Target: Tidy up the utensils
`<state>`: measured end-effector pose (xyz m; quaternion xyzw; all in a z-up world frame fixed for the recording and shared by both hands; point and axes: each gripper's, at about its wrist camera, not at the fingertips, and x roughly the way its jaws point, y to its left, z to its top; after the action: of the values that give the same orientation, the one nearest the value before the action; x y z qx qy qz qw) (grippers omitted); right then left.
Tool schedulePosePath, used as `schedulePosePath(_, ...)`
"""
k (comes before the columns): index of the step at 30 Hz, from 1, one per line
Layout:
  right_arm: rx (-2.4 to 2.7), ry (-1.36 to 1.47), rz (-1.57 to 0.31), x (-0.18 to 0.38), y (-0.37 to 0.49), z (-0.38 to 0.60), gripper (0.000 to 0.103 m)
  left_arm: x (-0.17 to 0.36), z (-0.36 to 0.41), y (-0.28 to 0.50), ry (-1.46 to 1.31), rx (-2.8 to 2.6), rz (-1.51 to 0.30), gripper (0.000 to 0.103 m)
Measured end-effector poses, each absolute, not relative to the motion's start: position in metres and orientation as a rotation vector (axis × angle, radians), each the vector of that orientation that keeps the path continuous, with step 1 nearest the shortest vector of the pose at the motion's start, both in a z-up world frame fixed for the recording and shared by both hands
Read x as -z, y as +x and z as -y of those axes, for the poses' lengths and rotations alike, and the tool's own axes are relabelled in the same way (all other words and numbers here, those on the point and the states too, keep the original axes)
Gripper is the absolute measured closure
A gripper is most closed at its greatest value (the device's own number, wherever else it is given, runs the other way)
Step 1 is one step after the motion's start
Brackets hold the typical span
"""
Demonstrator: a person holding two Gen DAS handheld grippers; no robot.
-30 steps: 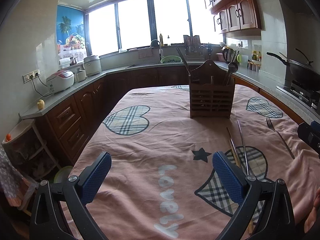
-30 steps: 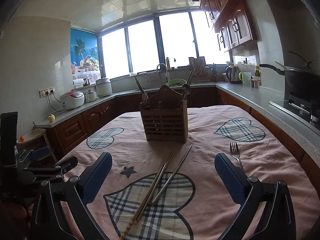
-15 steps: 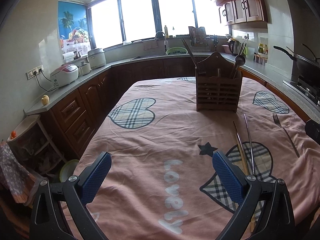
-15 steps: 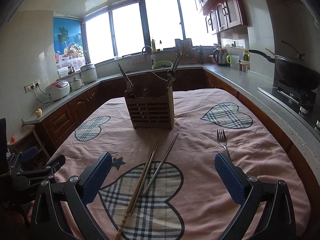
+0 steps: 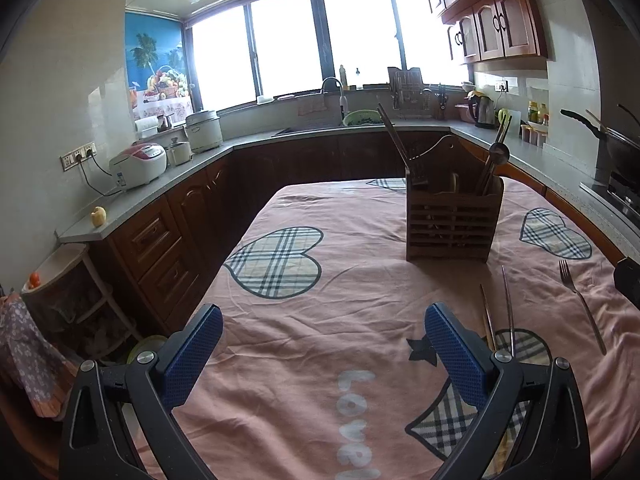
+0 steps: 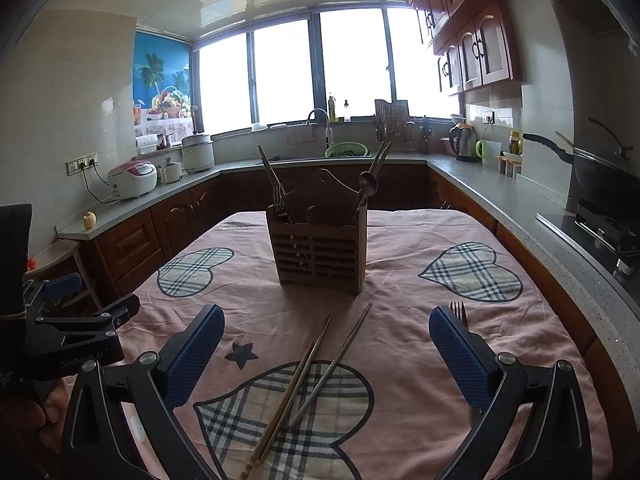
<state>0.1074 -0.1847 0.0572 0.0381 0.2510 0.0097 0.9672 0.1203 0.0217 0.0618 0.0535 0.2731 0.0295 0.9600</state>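
A brown slatted wooden utensil holder (image 6: pixel 318 252) stands on the pink tablecloth (image 6: pixel 400 240), holding a fork, a spoon and sticks; it also shows in the left wrist view (image 5: pixel 452 222). A wooden chopstick pair (image 6: pixel 286 404) and a metal chopstick (image 6: pixel 332 364) lie in front of it, between my right gripper's fingers. A metal fork (image 6: pixel 460 314) lies at the right, partly hidden behind the right finger; it also shows in the left wrist view (image 5: pixel 582 304). My right gripper (image 6: pixel 326 354) is open and empty above the chopsticks. My left gripper (image 5: pixel 324 354) is open and empty, left of the chopsticks (image 5: pixel 498 320).
Dark wood cabinets and a grey counter (image 5: pixel 172 184) ring the table, with rice cookers (image 5: pixel 140 164), a sink, a kettle (image 6: pixel 462 144) and a wok on a stove (image 6: pixel 600 176). The table's left edge drops beside a small shelf (image 5: pixel 64 280).
Both grippers tilted and shifted a little; the holder sits lower in the right wrist view. My right gripper moved so the fork now sits behind its right finger. Nothing was grasped.
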Motion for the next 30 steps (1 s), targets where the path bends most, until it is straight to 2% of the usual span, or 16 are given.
schedulePosePath(11, -0.05, 0.076, -0.43, -0.067, 0.115, 0.183, 0.0, -0.063, -0.022, 0.129, 0.079, -0.04, -0.538, 0.001)
schedulePosePath(30, -0.05, 0.124, -0.439, -0.059, 0.119, 0.187, 0.0, -0.065, -0.018, 0.131, 0.05, -0.029, -0.557, 0.001)
